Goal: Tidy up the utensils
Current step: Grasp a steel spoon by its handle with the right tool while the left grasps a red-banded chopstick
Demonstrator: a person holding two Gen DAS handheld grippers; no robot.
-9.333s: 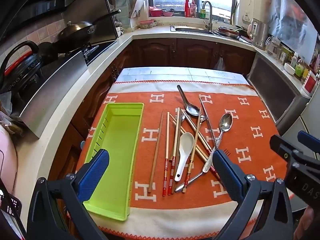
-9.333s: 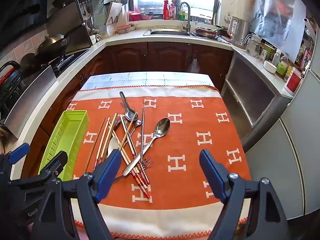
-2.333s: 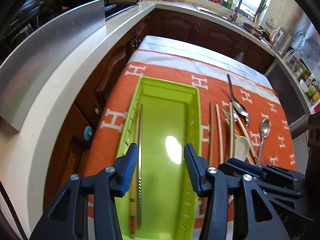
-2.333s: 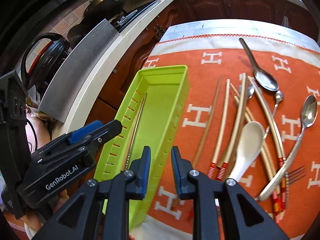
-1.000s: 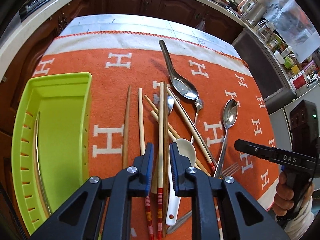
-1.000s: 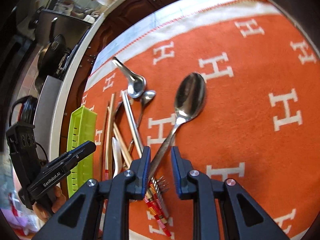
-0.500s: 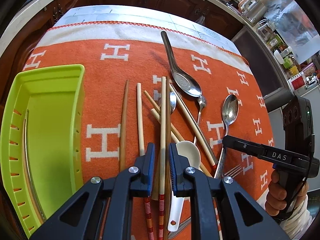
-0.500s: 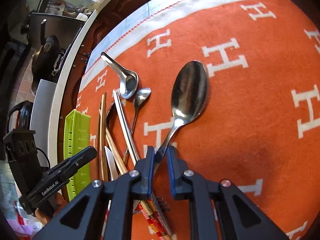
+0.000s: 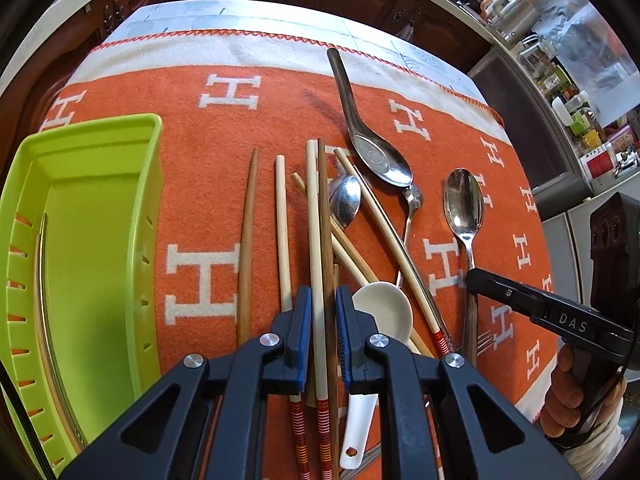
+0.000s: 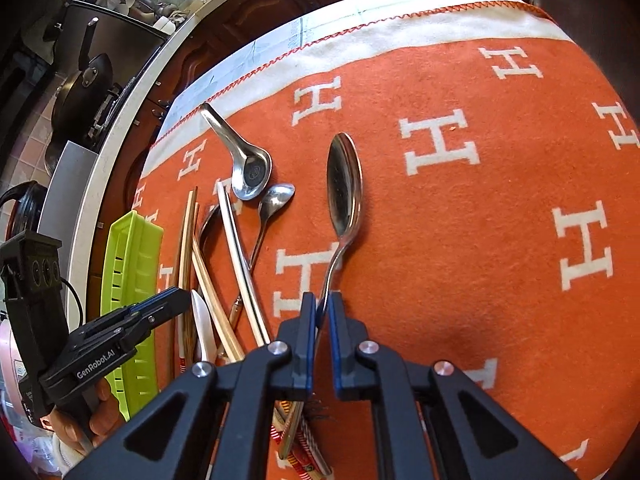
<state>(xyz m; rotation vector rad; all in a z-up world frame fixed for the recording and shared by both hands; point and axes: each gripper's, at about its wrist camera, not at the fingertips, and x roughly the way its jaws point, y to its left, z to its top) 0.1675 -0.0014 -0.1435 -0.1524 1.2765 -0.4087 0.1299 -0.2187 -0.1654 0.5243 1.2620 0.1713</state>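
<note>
Chopsticks and spoons lie in a loose pile on an orange cloth. My left gripper is shut on a pale and a dark chopstick near their striped ends. My right gripper is shut on the handle of a large steel spoon, which also shows in the left wrist view. A white ceramic spoon lies just right of the left fingers. The green tray at left holds two thin sticks along its left wall.
A steel soup spoon, a small steel spoon, a fork and more chopsticks lie in the pile. The cloth's far edge meets dark cabinets. A stove with a pan stands at left.
Both grippers have moved from the tray to the pile and closed further, the left onto two chopsticks, the right onto the large spoon's handle.
</note>
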